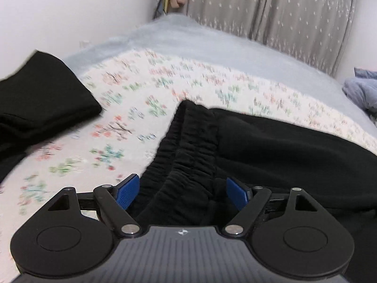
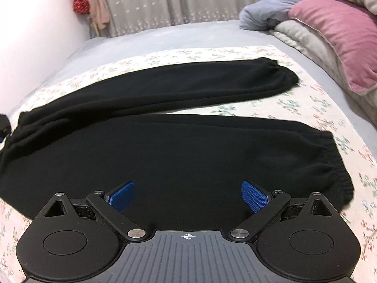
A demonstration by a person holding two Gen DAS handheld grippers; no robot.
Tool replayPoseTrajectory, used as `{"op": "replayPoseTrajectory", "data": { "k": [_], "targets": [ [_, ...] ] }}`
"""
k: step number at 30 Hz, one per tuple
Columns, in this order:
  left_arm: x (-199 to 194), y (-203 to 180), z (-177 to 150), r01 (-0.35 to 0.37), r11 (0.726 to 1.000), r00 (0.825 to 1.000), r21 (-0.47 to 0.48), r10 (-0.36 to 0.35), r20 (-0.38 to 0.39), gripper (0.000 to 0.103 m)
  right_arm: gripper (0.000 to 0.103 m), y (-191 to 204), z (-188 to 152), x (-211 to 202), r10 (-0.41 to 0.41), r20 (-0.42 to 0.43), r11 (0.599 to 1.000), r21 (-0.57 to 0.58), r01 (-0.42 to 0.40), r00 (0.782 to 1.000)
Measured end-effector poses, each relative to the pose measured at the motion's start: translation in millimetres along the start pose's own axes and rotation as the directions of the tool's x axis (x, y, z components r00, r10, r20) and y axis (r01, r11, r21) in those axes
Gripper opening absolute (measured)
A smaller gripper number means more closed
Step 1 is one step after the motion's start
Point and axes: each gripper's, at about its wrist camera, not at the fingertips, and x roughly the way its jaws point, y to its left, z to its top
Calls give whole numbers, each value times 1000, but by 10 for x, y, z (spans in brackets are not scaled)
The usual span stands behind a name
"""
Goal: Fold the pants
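1. Black pants lie flat on a floral sheet, legs apart and extending rightward.
2. Right gripper, blue pads spread wide, sits over the near leg.
3. Pink pillow rests at upper right.

A bed covered in a pale grey-blue sheet carries everything here. Spread across its middle is a white cloth printed with small pink and green flowers, lying flat on the sheet. On that floral cloth lie black soft-fabric pants with gathered elastic cuffs, laid out lengthwise with the two legs side by side and a narrow wedge of cloth showing between them toward the cuffs. A second dark folded garment rests on the floral cloth, apart from the waistband. Toward the head of the bed sit a crumpled grey-blue blanket and a pink pillow with pale piping.
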Motion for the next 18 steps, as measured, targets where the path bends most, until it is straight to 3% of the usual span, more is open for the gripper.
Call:
{"op": "replayPoseTrajectory", "data": {
  "k": [2,4,6,7,9,12,18],
  "targets": [
    [74,-88,-27,3,999,1000,42,-1,-29,75,98,30,-5,34,7,-6,1000,-14,-7,1000],
    [43,-186,-31,-14,995,1000,102,15,-12,65,98,35,5,35,9,-5,1000,-18,-9,1000],
    [61,-233,-56,-20,992,1000,125,21,-10,45,98,26,30,25,14,4,1000,-7,-14,1000],
    [76,-263,-82,-27,988,1000,150,29,-7,41,98,21,43,21,17,7,1000,0,-17,1000],
    [97,-322,-112,-60,979,998,193,59,13,24,98,34,58,11,27,15,1000,2,-27,1000],
    [25,-341,-79,-81,986,997,146,78,30,16,98,79,42,-5,35,15,999,-12,-35,999],
    [-69,-401,-11,-149,978,985,143,134,108,13,98,75,19,-35,31,20,999,-8,-30,999]
  ]
}}
